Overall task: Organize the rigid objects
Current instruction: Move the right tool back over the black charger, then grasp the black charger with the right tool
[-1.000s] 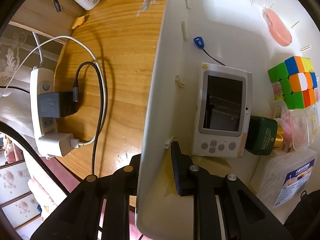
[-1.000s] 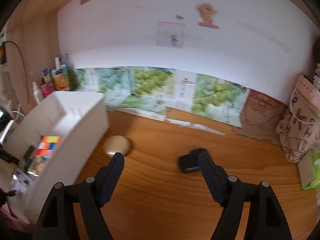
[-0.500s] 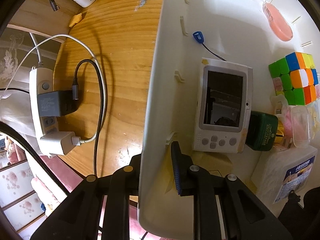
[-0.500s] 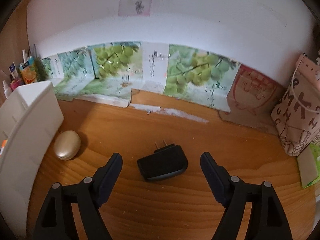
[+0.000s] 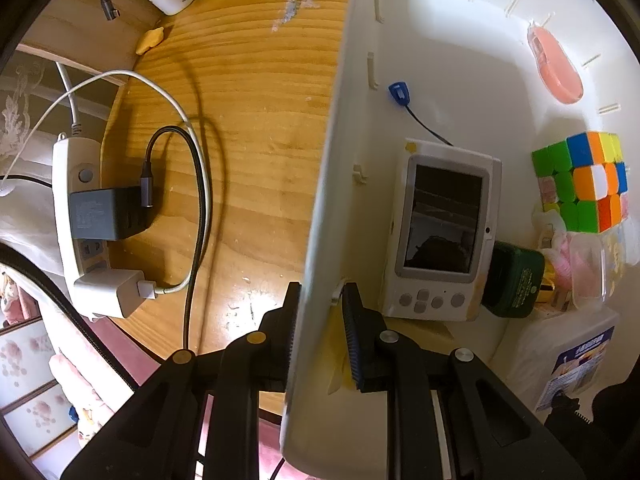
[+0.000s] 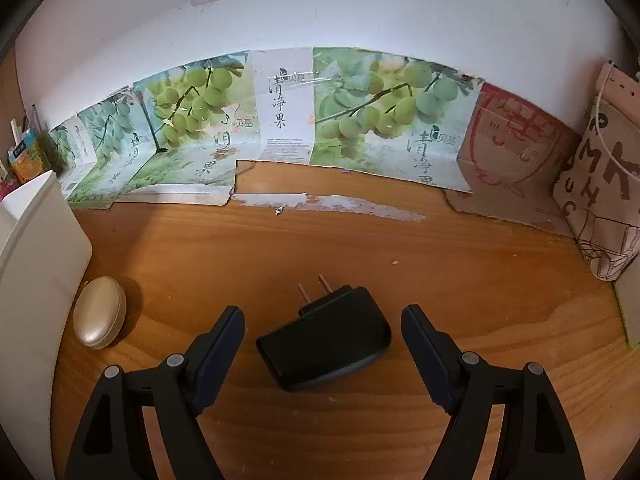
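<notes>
my right gripper [image 6: 322,326] is spread wide with the black charger [image 6: 326,344] dead between its fingers, long axis running crosswise toward each pad; left gripper [image 5: 318,312] is clamped on the white bin's wall [image 5: 320,216].

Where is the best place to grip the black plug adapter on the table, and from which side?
Grip the black plug adapter across its body's two long sides, coming from above. It lies flat between the open right gripper fingers, its prongs pointing toward the wall, so the smooth body is probably the safest hold.
</notes>
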The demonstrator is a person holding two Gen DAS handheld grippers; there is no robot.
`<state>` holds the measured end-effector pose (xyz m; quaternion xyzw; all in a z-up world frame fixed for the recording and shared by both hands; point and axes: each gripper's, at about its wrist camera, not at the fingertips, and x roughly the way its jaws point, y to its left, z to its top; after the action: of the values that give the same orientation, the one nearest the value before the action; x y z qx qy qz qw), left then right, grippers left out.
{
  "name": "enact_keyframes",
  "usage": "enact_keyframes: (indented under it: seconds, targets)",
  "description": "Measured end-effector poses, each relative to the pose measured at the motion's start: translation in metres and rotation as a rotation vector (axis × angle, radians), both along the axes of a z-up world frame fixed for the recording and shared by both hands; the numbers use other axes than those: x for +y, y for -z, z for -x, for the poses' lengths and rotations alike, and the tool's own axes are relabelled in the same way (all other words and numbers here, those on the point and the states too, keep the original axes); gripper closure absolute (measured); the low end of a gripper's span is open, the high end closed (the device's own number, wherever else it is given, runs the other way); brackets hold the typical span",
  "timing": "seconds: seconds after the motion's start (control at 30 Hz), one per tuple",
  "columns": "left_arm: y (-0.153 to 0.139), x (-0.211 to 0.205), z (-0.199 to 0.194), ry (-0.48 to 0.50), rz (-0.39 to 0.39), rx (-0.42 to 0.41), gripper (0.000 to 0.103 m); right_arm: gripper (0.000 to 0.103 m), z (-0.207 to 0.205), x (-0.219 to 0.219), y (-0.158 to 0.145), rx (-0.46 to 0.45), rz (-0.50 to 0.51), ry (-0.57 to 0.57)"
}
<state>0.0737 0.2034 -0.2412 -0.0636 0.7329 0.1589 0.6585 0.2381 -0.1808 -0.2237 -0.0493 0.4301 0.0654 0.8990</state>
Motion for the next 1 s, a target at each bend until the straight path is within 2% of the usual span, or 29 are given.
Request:
enact_keyframes:
  seconds: [0.2, 0.37, 0.67, 1.0]
  targets:
    - [0.0, 0.009, -0.005, -0.006, 0.01, -0.002, 0.081, 0.024, -0.007, 0.001, 0.003, 0.017, -0.027, 0.027]
    - [-0.004, 0.008, -0.012, 0.002, 0.01, 0.005, 0.081, 0.038, -0.008, -0.002, 0.004, 0.034, -0.045, 0.053]
    - [-0.008, 0.011, -0.019, -0.014, 0.008, 0.004, 0.081, 0.038, -0.009, -0.005, 0.005, 0.048, -0.071, 0.043]
    - [-0.004, 0.012, -0.002, -0.03, 0.003, 0.005, 0.081, 0.039, 0.001, 0.0, -0.004, 0.016, -0.116, 0.01]
